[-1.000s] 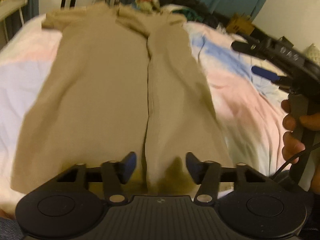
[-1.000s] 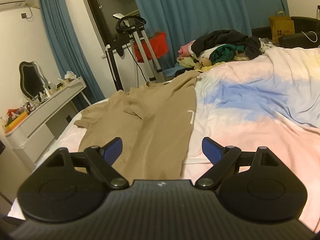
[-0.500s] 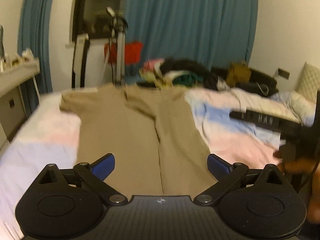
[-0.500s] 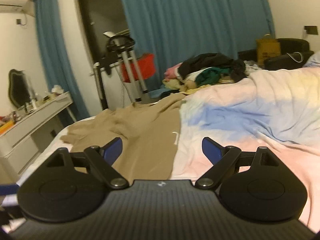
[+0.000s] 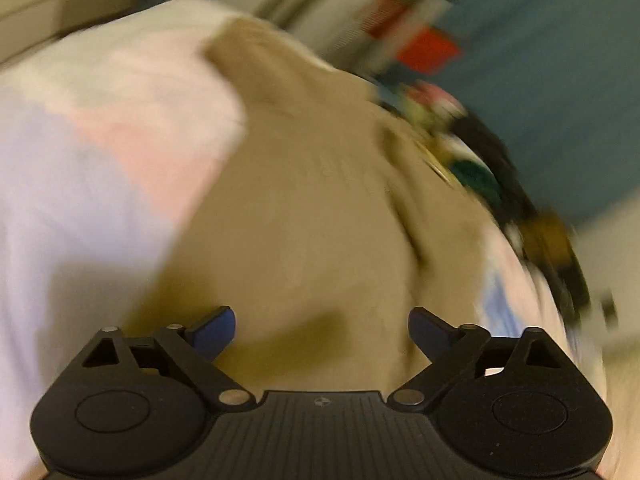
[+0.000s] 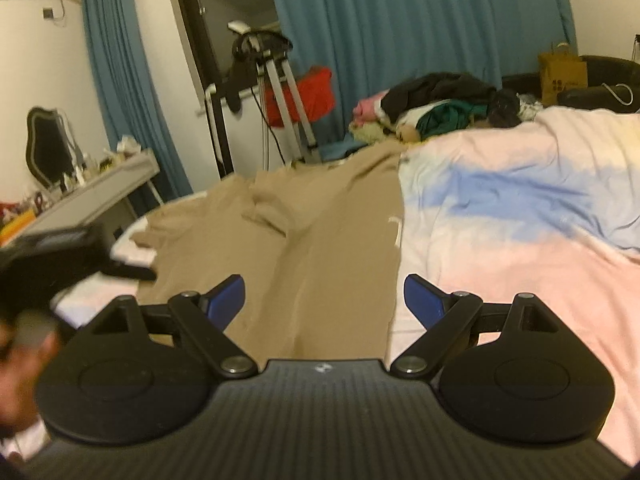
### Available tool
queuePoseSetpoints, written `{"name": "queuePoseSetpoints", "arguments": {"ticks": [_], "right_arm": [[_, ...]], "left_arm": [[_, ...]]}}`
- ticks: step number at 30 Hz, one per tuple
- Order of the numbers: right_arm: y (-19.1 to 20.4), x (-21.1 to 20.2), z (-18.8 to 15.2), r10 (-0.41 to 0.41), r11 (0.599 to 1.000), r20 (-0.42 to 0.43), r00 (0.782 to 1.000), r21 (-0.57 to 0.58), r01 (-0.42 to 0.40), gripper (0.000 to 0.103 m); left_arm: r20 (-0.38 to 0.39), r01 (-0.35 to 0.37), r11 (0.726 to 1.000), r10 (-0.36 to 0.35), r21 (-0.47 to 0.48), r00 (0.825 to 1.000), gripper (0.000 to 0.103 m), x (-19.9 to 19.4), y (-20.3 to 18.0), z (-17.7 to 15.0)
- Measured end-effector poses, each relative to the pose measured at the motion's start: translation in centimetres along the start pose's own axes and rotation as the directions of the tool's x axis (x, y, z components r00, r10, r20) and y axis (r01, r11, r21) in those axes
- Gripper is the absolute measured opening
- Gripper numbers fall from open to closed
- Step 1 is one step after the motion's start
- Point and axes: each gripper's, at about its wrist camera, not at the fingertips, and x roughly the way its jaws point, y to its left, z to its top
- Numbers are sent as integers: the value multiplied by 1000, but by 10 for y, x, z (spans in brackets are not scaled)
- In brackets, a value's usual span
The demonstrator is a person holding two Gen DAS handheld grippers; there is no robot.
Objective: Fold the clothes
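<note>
Both grippers empty over the tan garment on the bed.

The left gripper has its jaws spread with nothing between them; the tan garment lies flat on the bed straight ahead of and below them, though this view is badly motion-blurred. The right gripper is likewise spread and empty, with the garment's near hem just ahead of its jaws and its right edge in line with the right jaw. To fold well, I judge each gripper should pinch one near corner through both layers, then lift evenly. No writing is readable; a small white mark on the cloth and print on the paper bag beyond are too small.
</note>
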Motion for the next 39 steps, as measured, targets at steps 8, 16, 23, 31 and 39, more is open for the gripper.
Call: {"name": "queuePoseSetpoints", "arguments": {"ticks": [8, 16, 23, 31, 39], "right_arm": [[-19, 43, -5, 56, 994, -56, 997, 102, -50, 88], [-28, 83, -10, 63, 989, -82, 995, 139, -51, 88], [-39, 107, -11, 81, 982, -61, 995, 174, -69, 88], [-45, 116, -8, 86, 976, -68, 994, 208, -70, 88], [-51, 97, 2, 63, 965, -37, 997, 259, -51, 88]], "left_arm": [[292, 64, 987, -19, -145, 956, 88, 59, 39, 77], [404, 78, 990, -23, -121, 915, 86, 114, 35, 126], [365, -33, 999, 35, -12, 930, 80, 167, 7, 169], [399, -194, 978, 146, 81, 905, 9, 170, -24, 169], [518, -362, 853, 131, 375, 845, 5, 123, -126, 146]]}}
